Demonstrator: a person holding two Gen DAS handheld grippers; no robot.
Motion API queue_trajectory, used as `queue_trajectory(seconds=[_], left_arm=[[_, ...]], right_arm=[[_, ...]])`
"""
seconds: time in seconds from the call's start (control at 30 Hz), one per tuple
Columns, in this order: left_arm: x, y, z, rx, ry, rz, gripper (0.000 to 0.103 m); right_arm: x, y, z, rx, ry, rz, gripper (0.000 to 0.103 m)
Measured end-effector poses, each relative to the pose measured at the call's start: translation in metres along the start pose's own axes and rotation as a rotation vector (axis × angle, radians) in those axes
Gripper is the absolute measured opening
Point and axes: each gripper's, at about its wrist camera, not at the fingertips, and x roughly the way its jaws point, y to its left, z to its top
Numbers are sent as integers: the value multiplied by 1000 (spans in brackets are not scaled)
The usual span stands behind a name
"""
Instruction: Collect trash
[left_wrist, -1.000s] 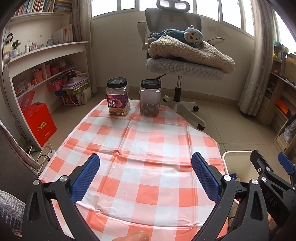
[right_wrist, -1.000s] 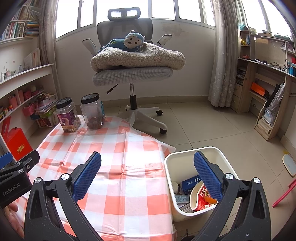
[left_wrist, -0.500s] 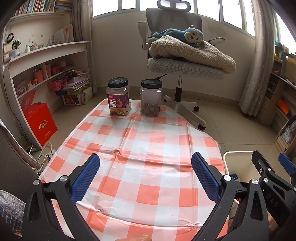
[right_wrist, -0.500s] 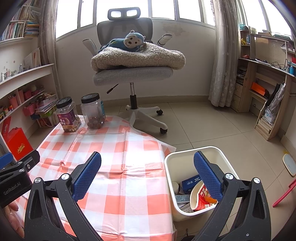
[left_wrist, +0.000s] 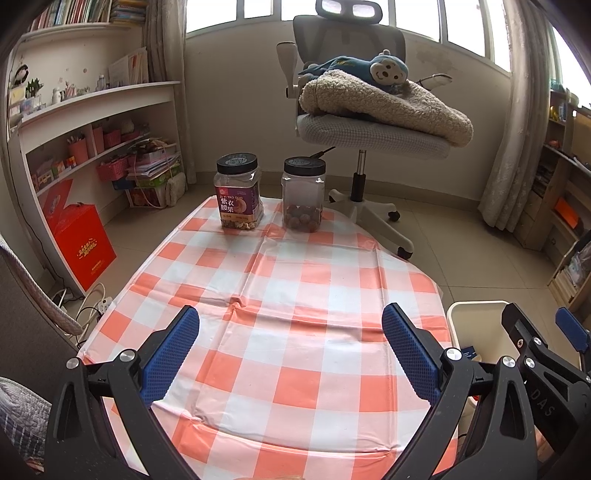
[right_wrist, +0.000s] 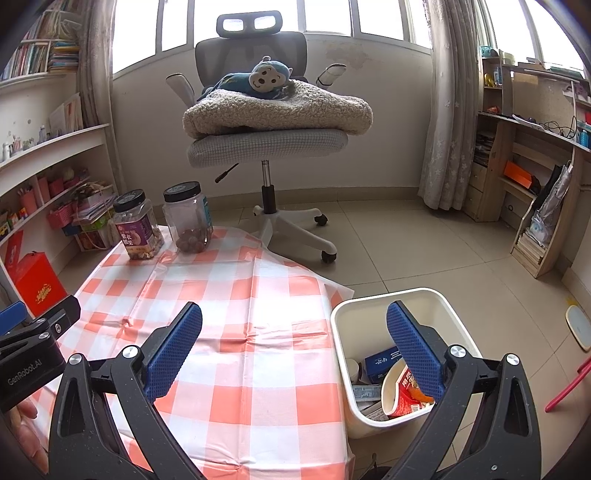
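Both hand-held grippers hover with nothing between their blue textured pads. Seen from its own camera, the left gripper (left_wrist: 290, 350) has its jaws spread wide above the near half of the orange-and-white checked plastic tablecloth (left_wrist: 295, 280), which lies wrinkled over a low table. The right gripper (right_wrist: 293, 350) is likewise spread wide and empty; one finger hangs over the cloth's right edge, the other over the cream plastic waste bin (right_wrist: 448, 308) that stands on the tiled floor just beside the table.

Inside the bin lies the collected trash: a red-and-white paper noodle cup (right_wrist: 400, 393) tilted on its side, a dark blue carton (right_wrist: 380, 363) behind it, and some pale scraps underneath that are hard to make out.

At the far end of the cloth stand two clear plastic jars with black lids: the purple-labelled nut jar (left_wrist: 238, 197) on the left and the unlabelled jar of brown round snacks (left_wrist: 303, 201) just beside it, apart from each other. Beyond the table a grey office chair (left_wrist: 364, 127) carries a folded beige fleece blanket (left_wrist: 388, 101) with a blue monkey plush toy (left_wrist: 384, 70) on top.
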Motion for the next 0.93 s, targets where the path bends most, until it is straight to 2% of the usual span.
queue_trajectory(seconds=[0.3,0.67,0.93], left_arm=[[-7,-7,0,28,-47,-8,96],[-7,-7,1,12,-53,0,95],[-2,-5,2,-14,-14,-16,96]], right_arm=[[1,-5,-1,8,4,5,96],[1,-11,1,15,6,7,96],[-3,-14,4,25,-11,8,96]])
